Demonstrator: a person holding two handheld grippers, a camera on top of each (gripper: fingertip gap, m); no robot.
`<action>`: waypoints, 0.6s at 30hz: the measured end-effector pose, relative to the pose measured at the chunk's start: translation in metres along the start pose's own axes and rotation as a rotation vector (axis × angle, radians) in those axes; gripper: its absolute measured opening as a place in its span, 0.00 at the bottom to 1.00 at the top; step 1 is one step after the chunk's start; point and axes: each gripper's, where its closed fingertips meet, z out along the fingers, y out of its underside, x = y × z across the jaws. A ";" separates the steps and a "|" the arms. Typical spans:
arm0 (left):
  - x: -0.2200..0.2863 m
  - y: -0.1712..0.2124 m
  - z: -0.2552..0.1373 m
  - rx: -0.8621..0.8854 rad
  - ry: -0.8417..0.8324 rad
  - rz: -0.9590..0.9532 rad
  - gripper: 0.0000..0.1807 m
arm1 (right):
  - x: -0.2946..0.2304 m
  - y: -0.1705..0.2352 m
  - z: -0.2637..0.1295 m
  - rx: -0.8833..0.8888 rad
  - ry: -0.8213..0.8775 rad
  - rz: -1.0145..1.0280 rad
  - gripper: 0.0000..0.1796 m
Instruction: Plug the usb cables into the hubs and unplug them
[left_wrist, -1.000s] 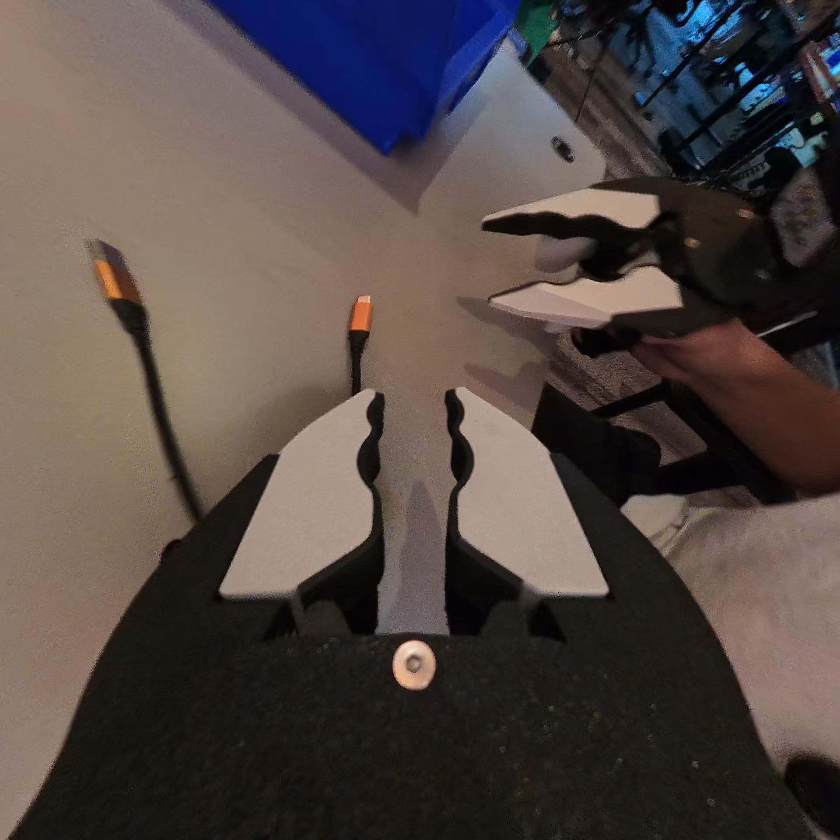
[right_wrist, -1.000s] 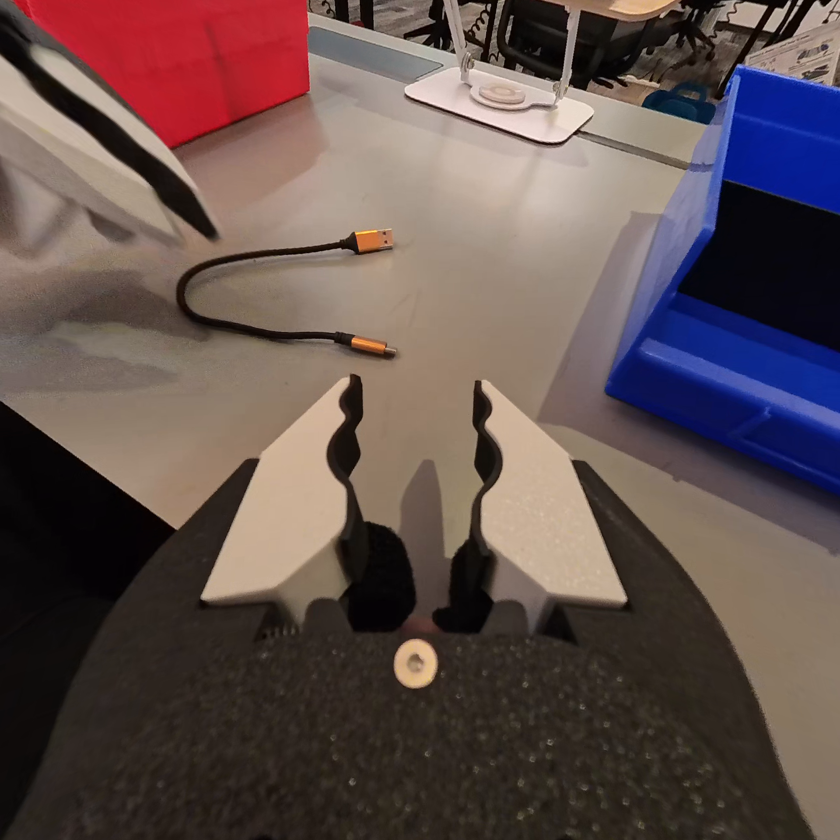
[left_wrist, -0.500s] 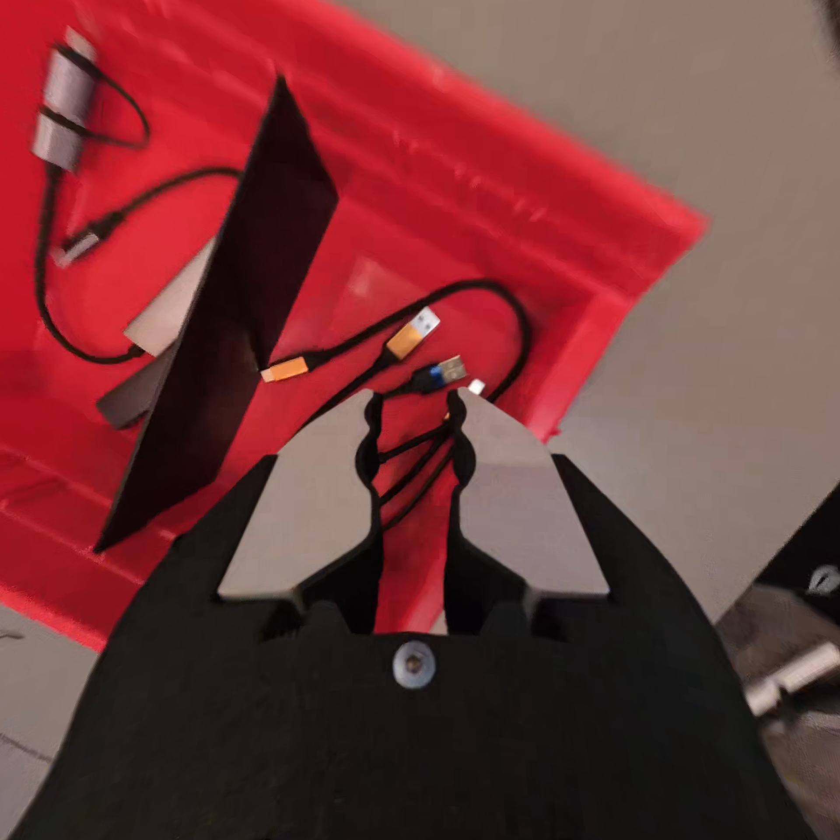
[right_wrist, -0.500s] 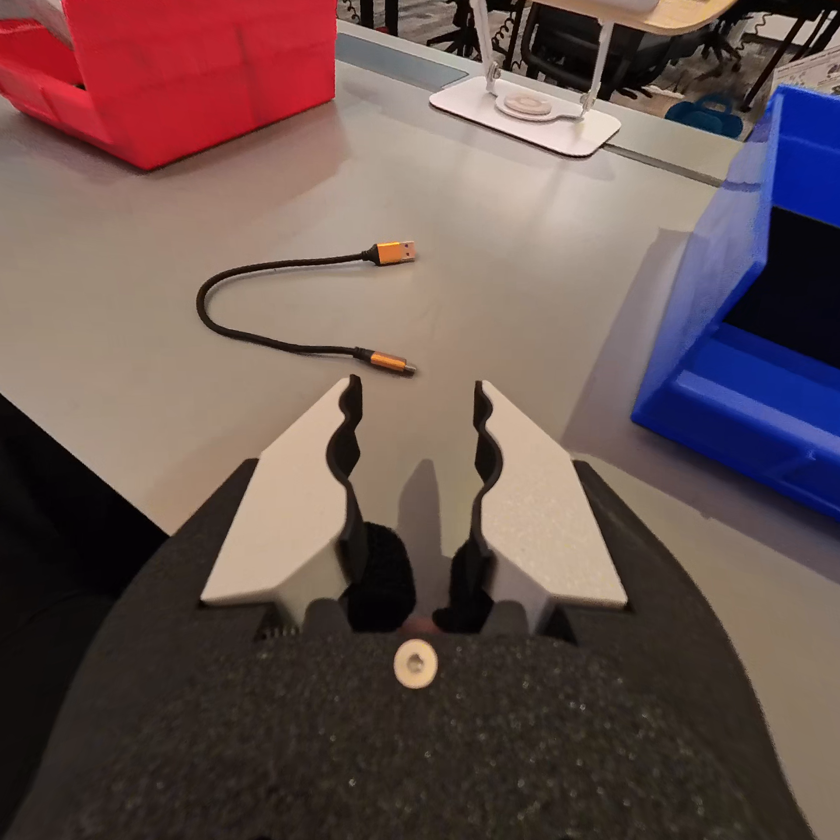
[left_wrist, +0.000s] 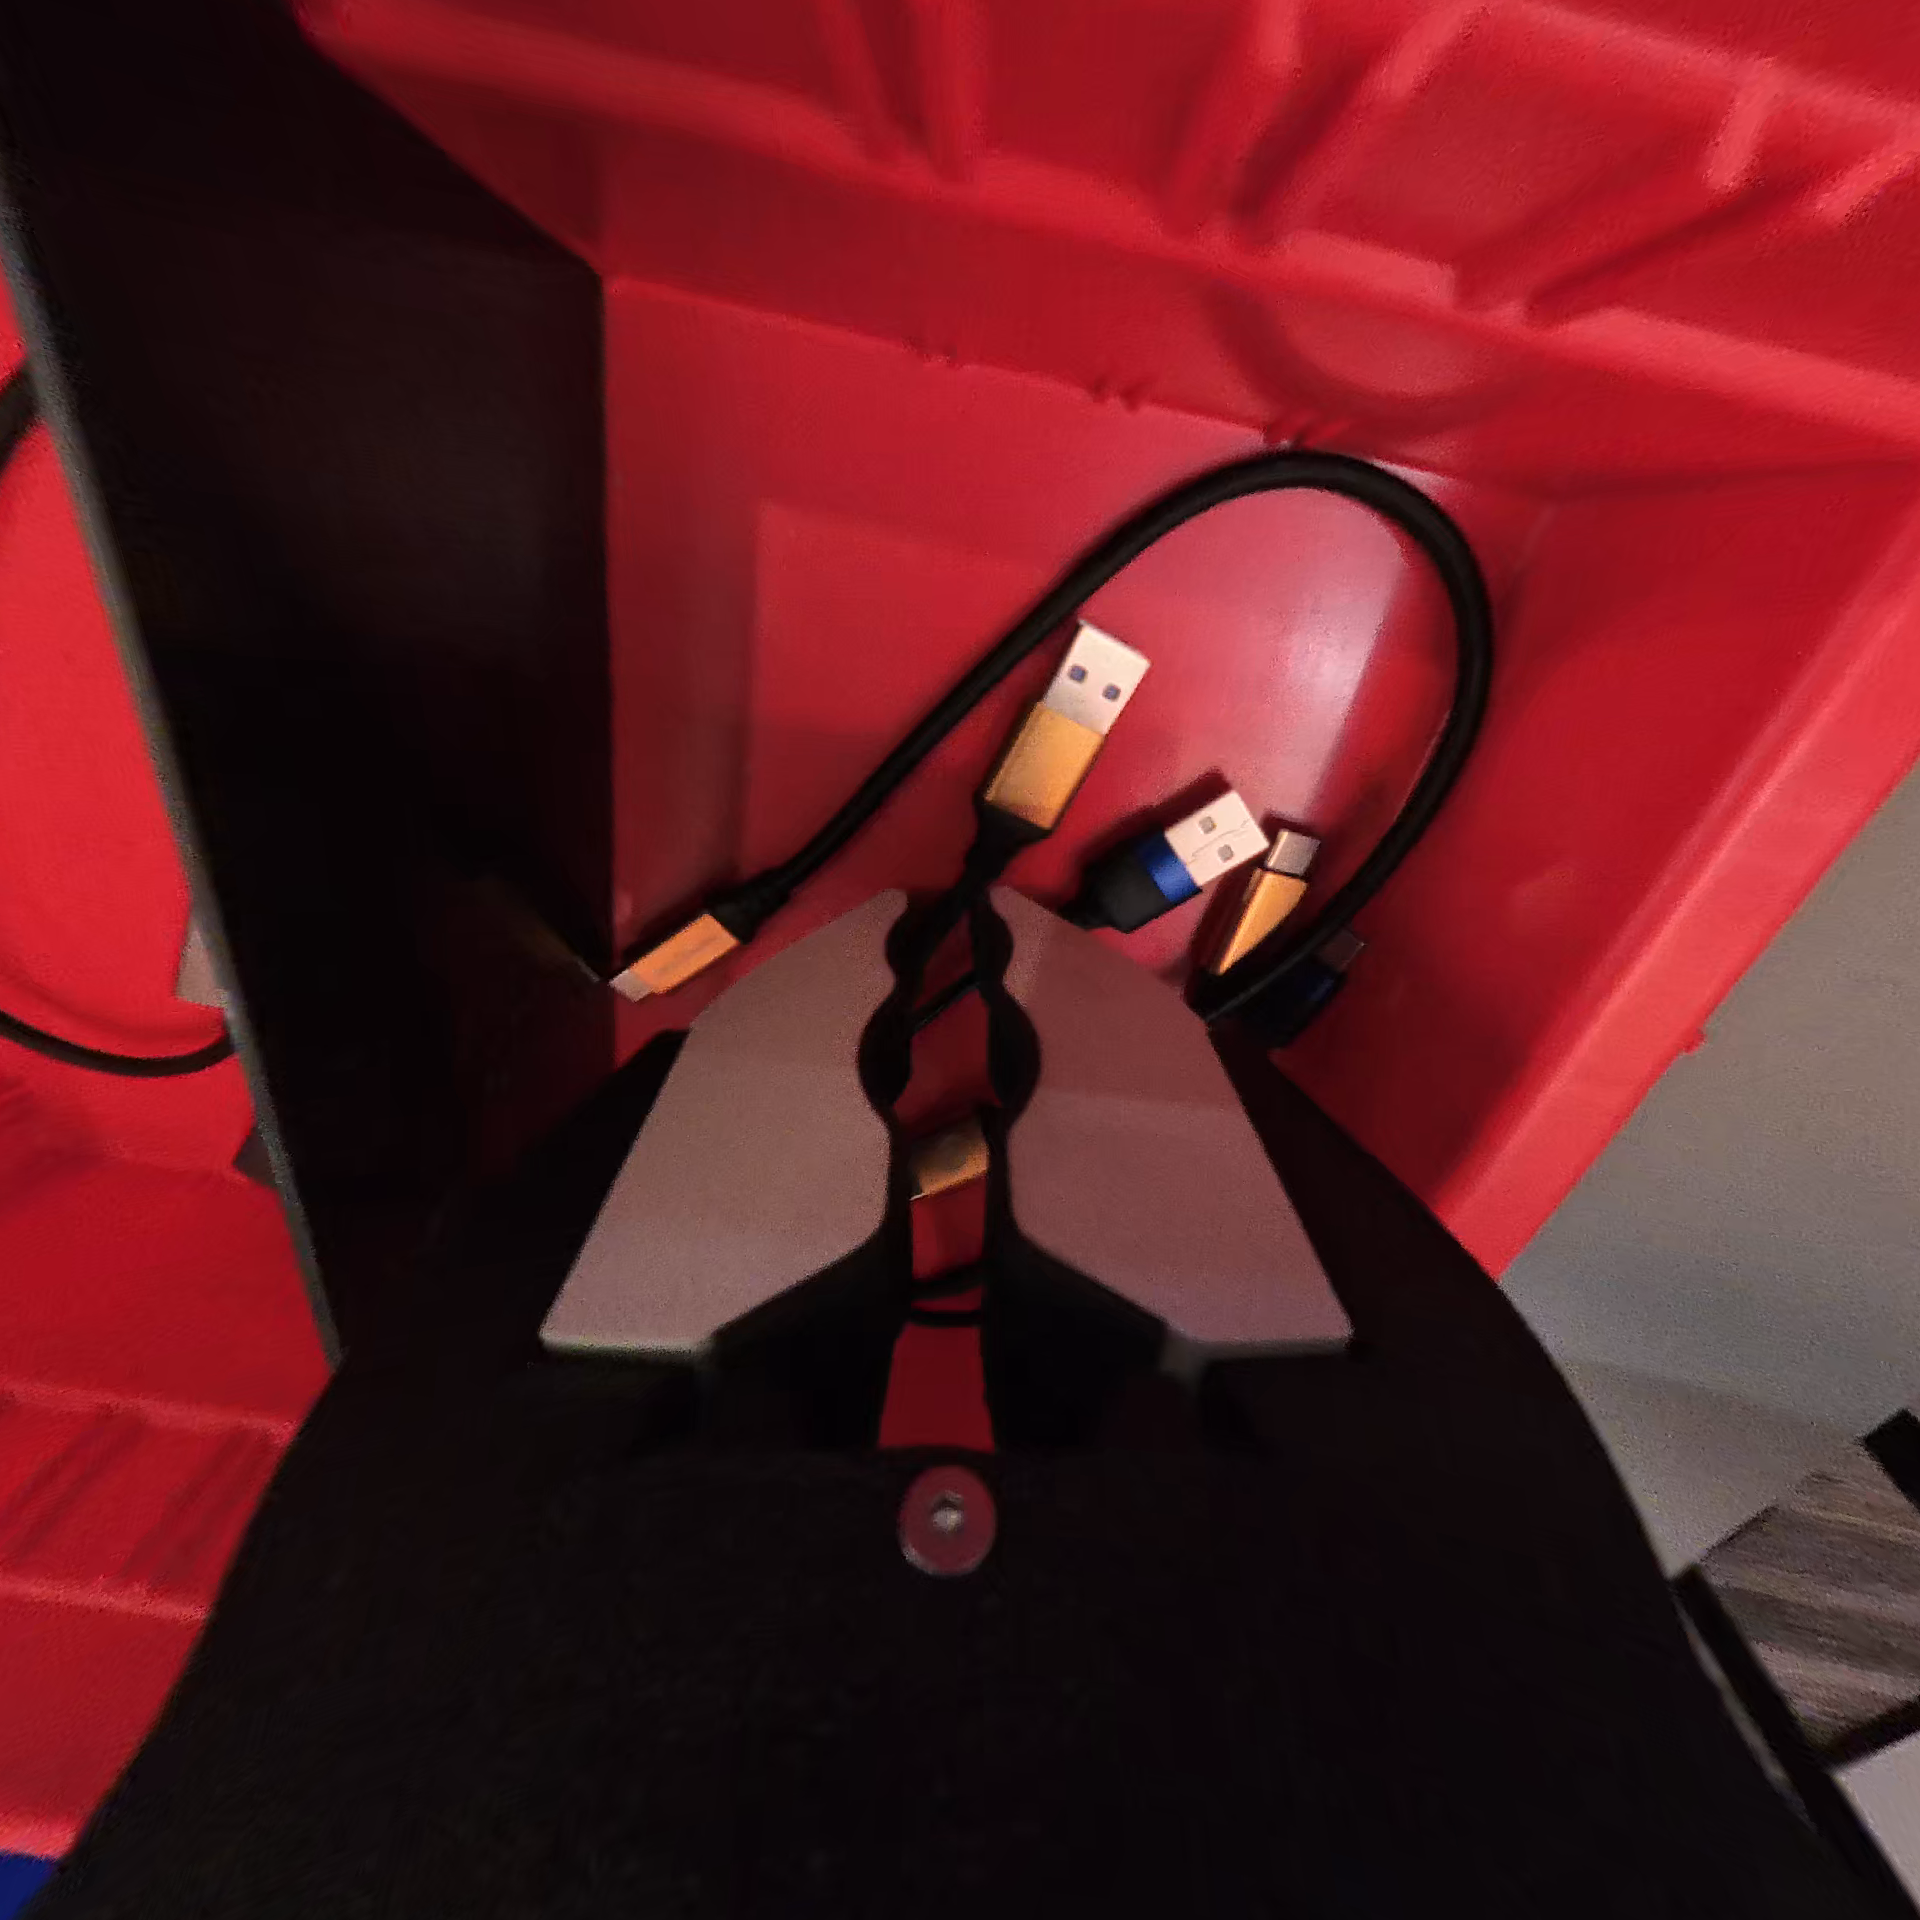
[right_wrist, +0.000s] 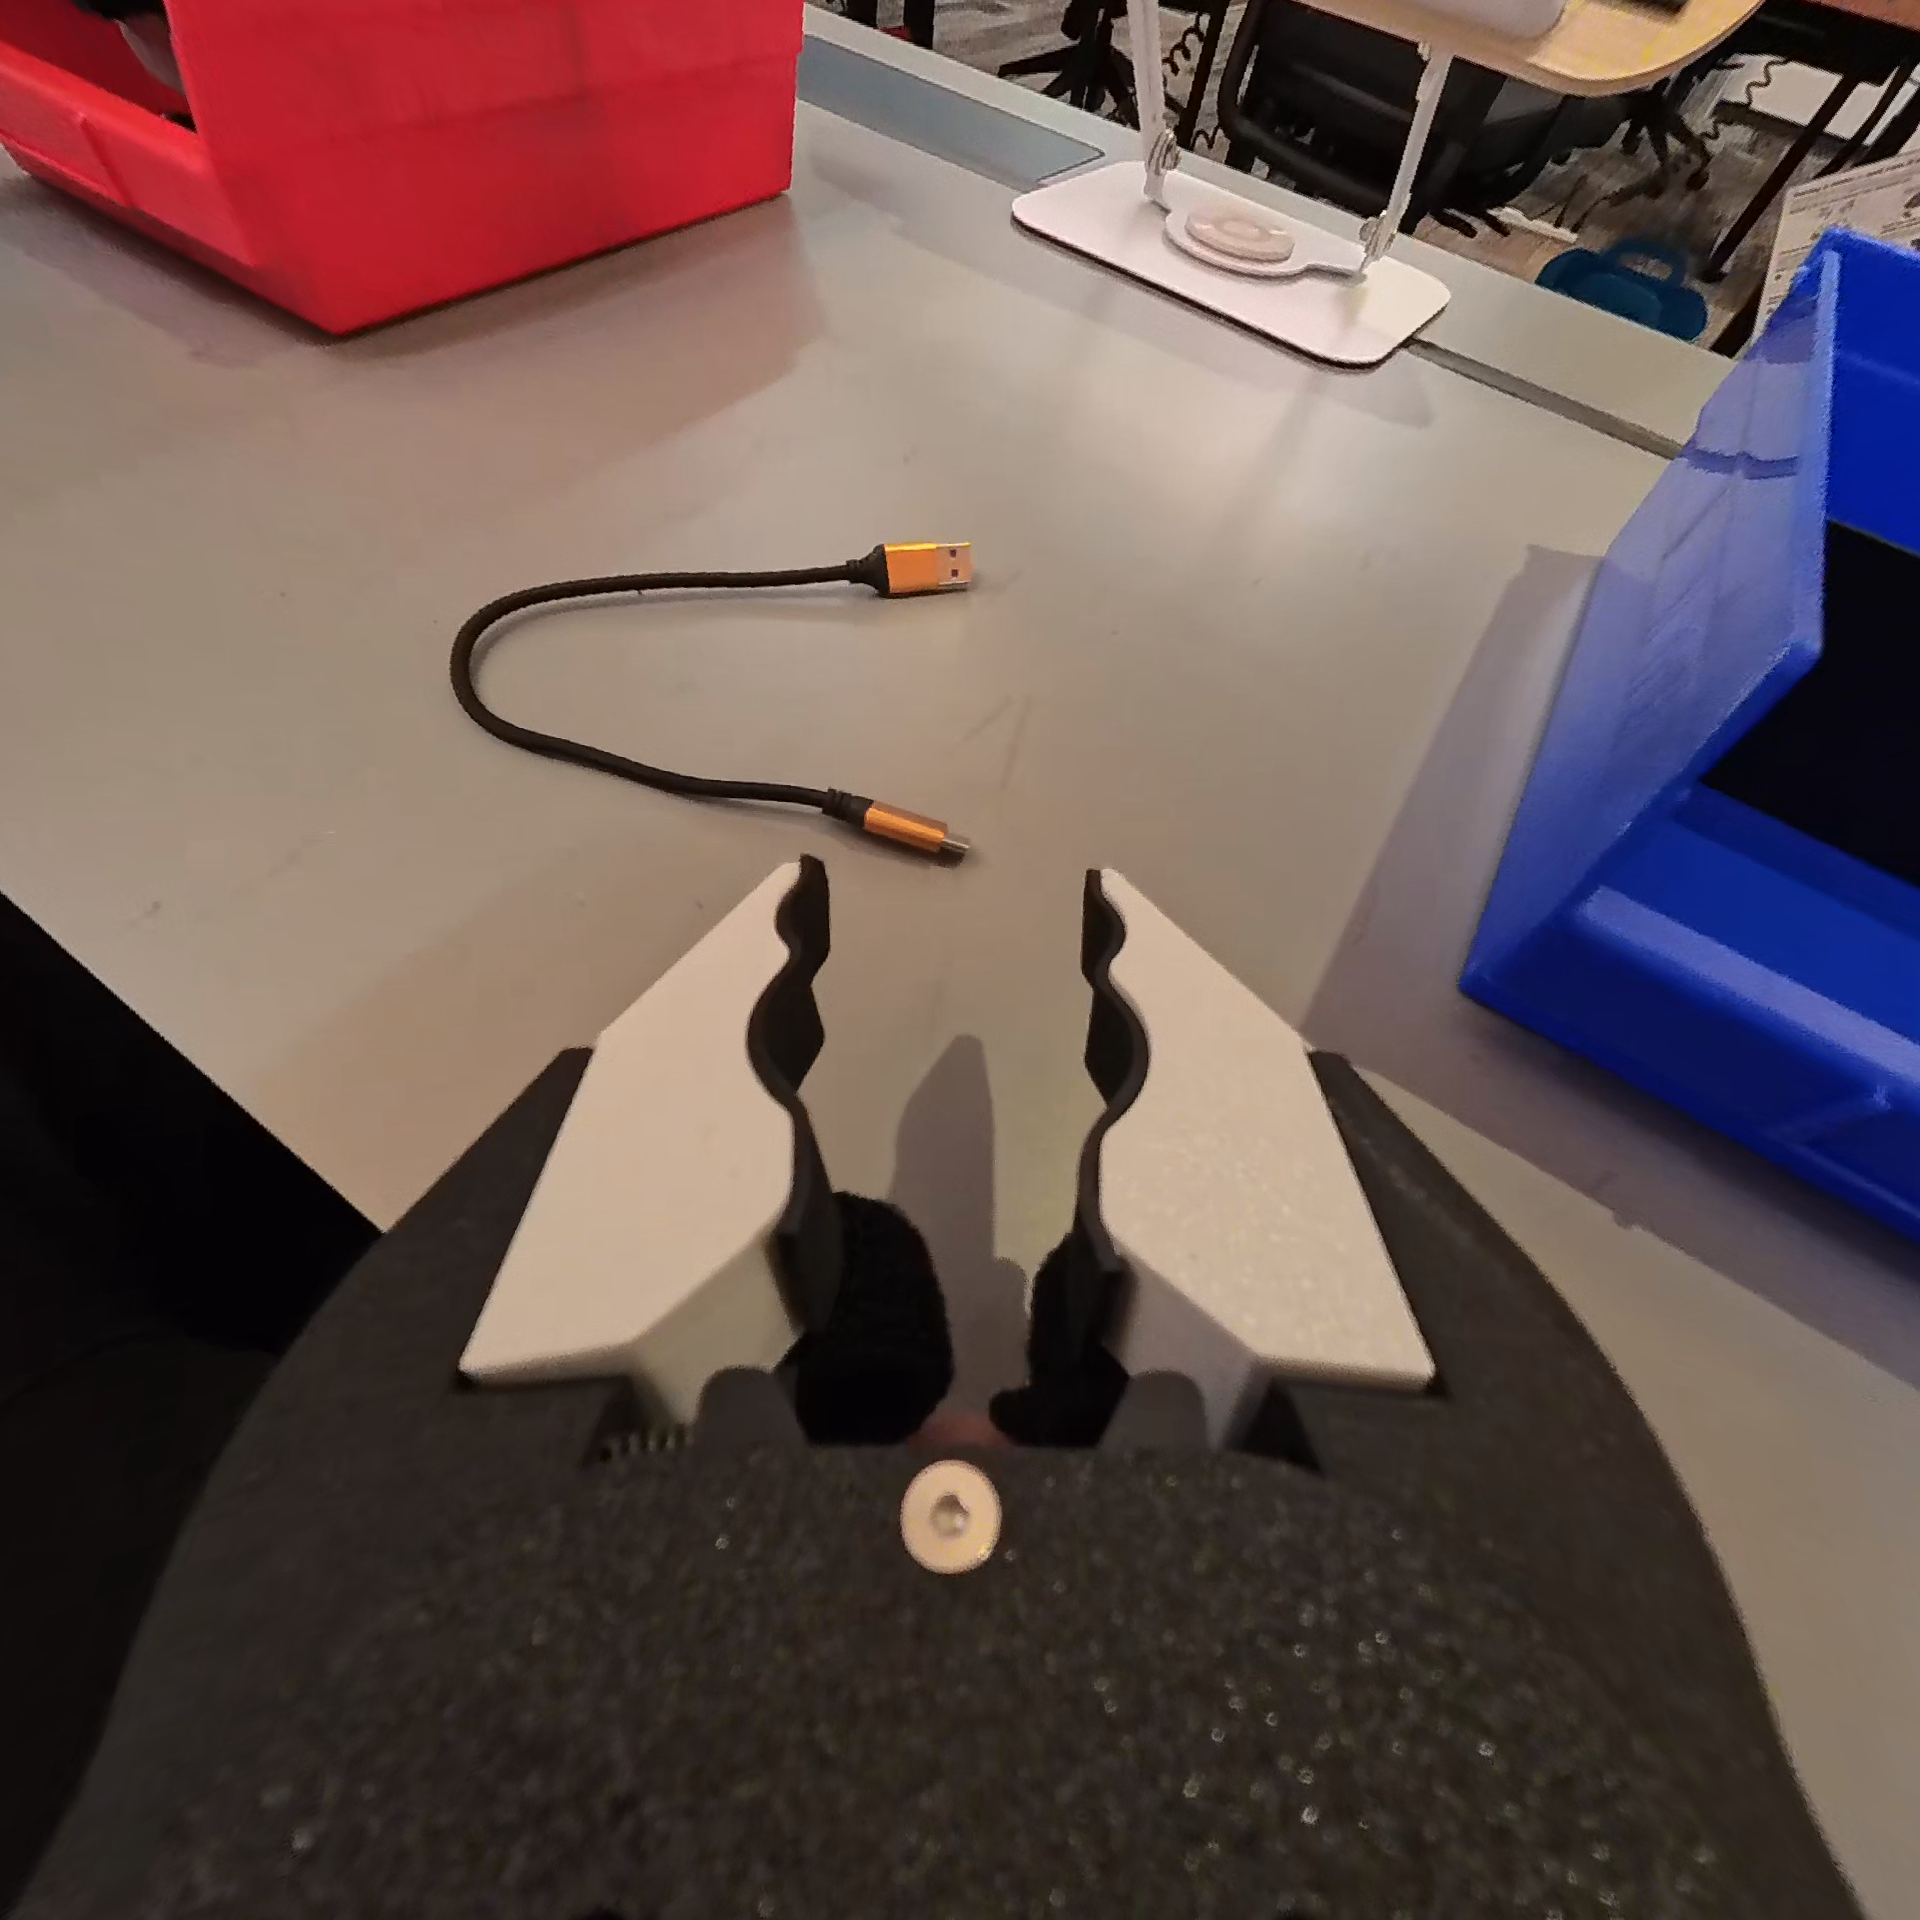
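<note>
Inside the red bin (left_wrist: 1351, 343), my left claw (left_wrist: 948, 914) hangs over a tangle of short cables, its two grey fingers (left_wrist: 769, 1122) standing a narrow gap apart. A black braided cable (left_wrist: 940, 971) runs up through that gap toward its orange-sleeved USB-A plug (left_wrist: 1060, 732) just past the fingertips; whether the pads actually pinch the cord I cannot tell, as the picture is soft here. Another small orange plug end (left_wrist: 948, 1162) shows deeper in the gap. Just to the right of the fingertips lie a blue-collared USB-A plug (left_wrist: 1179, 857) and an orange USB-C plug (left_wrist: 1265, 902), near the bin's right wall. A smooth black cable (left_wrist: 1351, 499) loops along the far wall and comes down to an orange plug (left_wrist: 681, 954) at the foot of a black divider (left_wrist: 332, 520) that splits the bin.

My right claw (right_wrist: 956, 883) is held above the near edge of the grey bench (right_wrist: 312, 540), fingers (right_wrist: 675, 1143) wide apart and holding nothing. Just beyond its tips a black braided cable (right_wrist: 488, 665) lies curved on the bench, its USB-C plug (right_wrist: 902, 826) nearest me and its USB-A plug (right_wrist: 925, 569) farther toward the middle. The red bin (right_wrist: 499, 156) stands at the far left corner, a blue bin (right_wrist: 1683, 831) along the right edge, and a white stand base (right_wrist: 1236, 260) at the far edge.
</note>
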 end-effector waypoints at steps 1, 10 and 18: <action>0.000 0.000 0.000 -0.001 -0.023 0.017 0.04 | -0.001 0.000 0.000 -0.001 -0.003 -0.001 0.27; -0.037 0.015 -0.082 0.151 -0.414 -0.143 0.02 | -0.002 -0.001 -0.003 0.006 0.003 -0.010 0.26; -0.032 0.053 -0.238 0.323 -0.767 -0.403 0.02 | 0.001 -0.001 -0.005 0.013 0.000 0.023 0.27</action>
